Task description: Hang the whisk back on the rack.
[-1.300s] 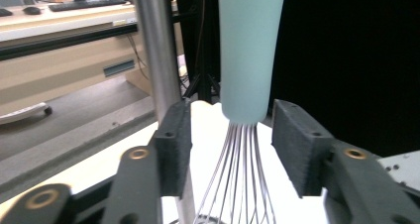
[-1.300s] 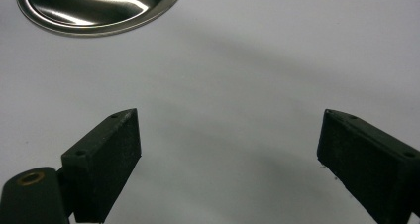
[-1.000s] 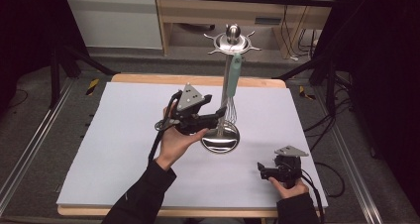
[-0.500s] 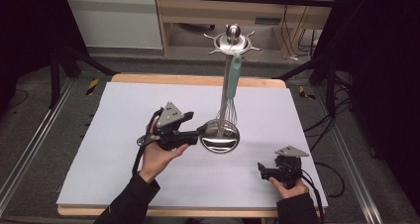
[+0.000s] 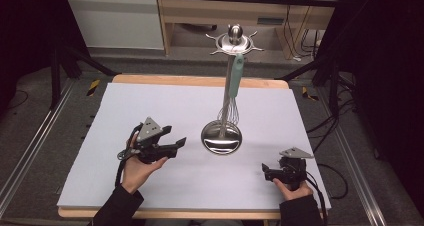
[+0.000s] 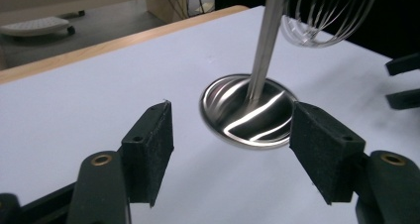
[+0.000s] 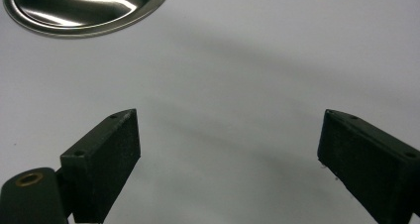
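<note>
Right now the left gripper [image 5: 172, 147] hovers low over the white worktop [image 5: 150, 106], just left of the utensil stand [image 5: 221, 137]. Its jaws stand wide and have just been opening; nothing is between them and nothing touches the pads. From the left gripper view, the left gripper [image 6: 232, 140] frames the stand's round, mirror-bright base [image 6: 247, 111] in the gap between its jaws, with the base farther off and the bare white sheet underneath. The stand's thin steel post rises from that base, slightly blurred.

A whisk [image 5: 233, 93] with a pale green handle hangs from the star-shaped top of the stand, handle up, its wire loops dangling close beside the post and above the base. In the left gripper view the whisk [image 6: 324, 16] shows as a bundle of wire loops at the top right, clear of the base.

The right gripper [image 5: 266, 172] rests near the front right corner of the worktop, well apart from the stand. Its jaws are also wide, holding nothing; in the right gripper view the right gripper [image 7: 228, 149] looks over bare worktop, with the rim of the base [image 7: 84, 6] at the upper left.
</note>
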